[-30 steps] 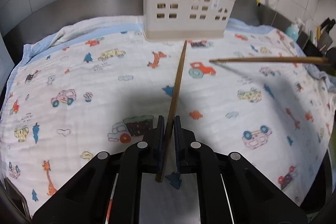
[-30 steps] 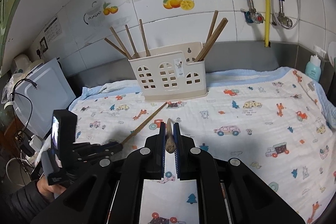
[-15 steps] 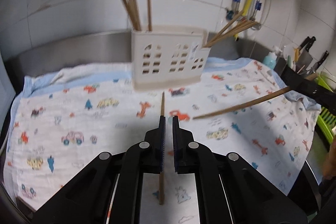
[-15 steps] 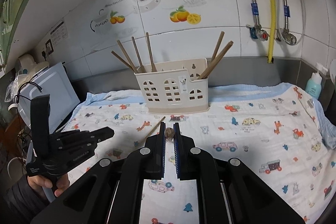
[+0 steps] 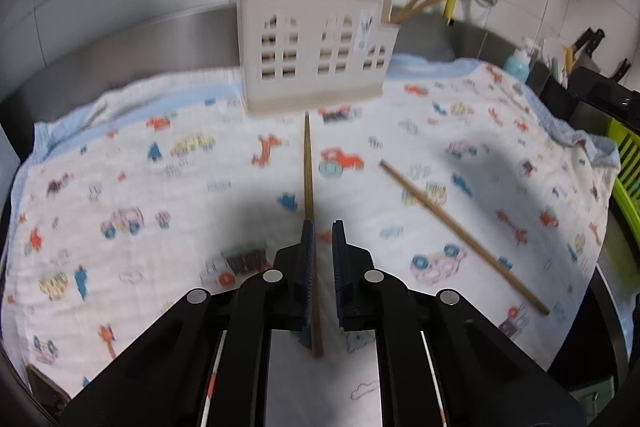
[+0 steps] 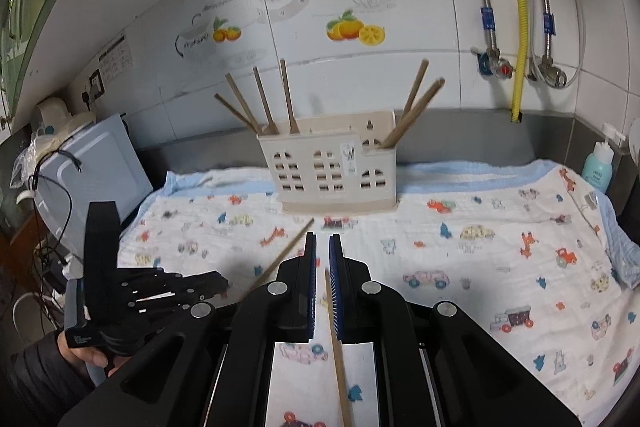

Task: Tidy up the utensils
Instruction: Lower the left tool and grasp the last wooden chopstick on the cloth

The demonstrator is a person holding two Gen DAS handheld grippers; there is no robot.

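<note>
Right wrist view alone is showing the person's hand (image 6: 86, 353) gripping the left gripper (image 6: 218, 281), while only the left wrist view is showing the second brown wooden chopstick (image 5: 460, 233) whole, lying on the car-printed white cloth (image 5: 120, 167) off to the right of the left jaws. Each gripper's jaws are standing slightly apart, clamping nothing: the left gripper (image 5: 322, 231) is straddling the first brown wooden chopstick (image 5: 307, 167), which is pointing ahead at the cream plastic utensil holder (image 5: 316, 51), and the right gripper (image 6: 323, 241) is hovering over the second one.

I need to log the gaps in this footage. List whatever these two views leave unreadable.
- Left wrist view: the beige holder is motion-blurred, so its label cannot be read.
- Left wrist view: the left hand-held gripper covers part of the chopstick between its fingers, so contact is unclear.
- Right wrist view: the chopstick in the right hand-held gripper runs off the bottom edge.
- Right wrist view: the blue bottle label is too small.
</note>
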